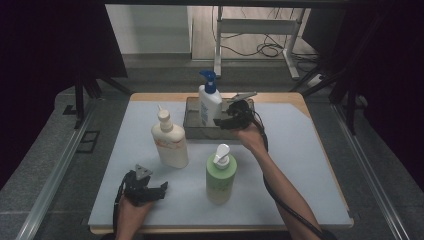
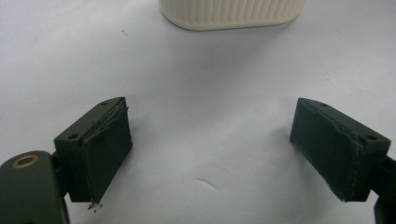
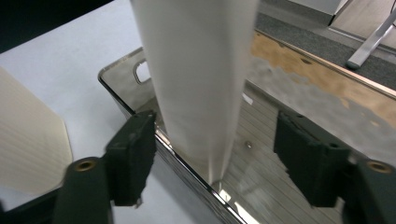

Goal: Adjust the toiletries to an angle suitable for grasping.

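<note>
The right gripper (image 1: 220, 120) reached over the near edge of a shallow, rectangular stainless-steel tray (image 1: 192, 131) at the far middle of the table. In the right gripper view, its two black jaws stood part-way open on either side of a tall white plastic spray bottle with a blue trigger head (image 1: 209, 102). The bottle (image 3: 198, 79) rose between the jaws, and the left-hand pad lay just beside its wall with a thin gap, while the other pad stood clearly apart from it. The picture was blurred there, so contact on the nearer side could not be ruled out, but no firm grip showed. The bottle stood upright inside the tray (image 3: 116, 88), near its left end, and its base rested on the ribbed metal floor. Nothing else could be made out in the tray.

The left gripper (image 1: 162, 189) rested low over the near left part of the white table mat (image 1: 300, 150), its jaws spread wide with only bare mat between them. Ahead of it stood a cream plastic bottle with a ribbed base and a nozzle cap (image 1: 170, 142). A pale green pump bottle with a white dispenser head (image 1: 220, 175) stood on the mat between the two hands.
</note>
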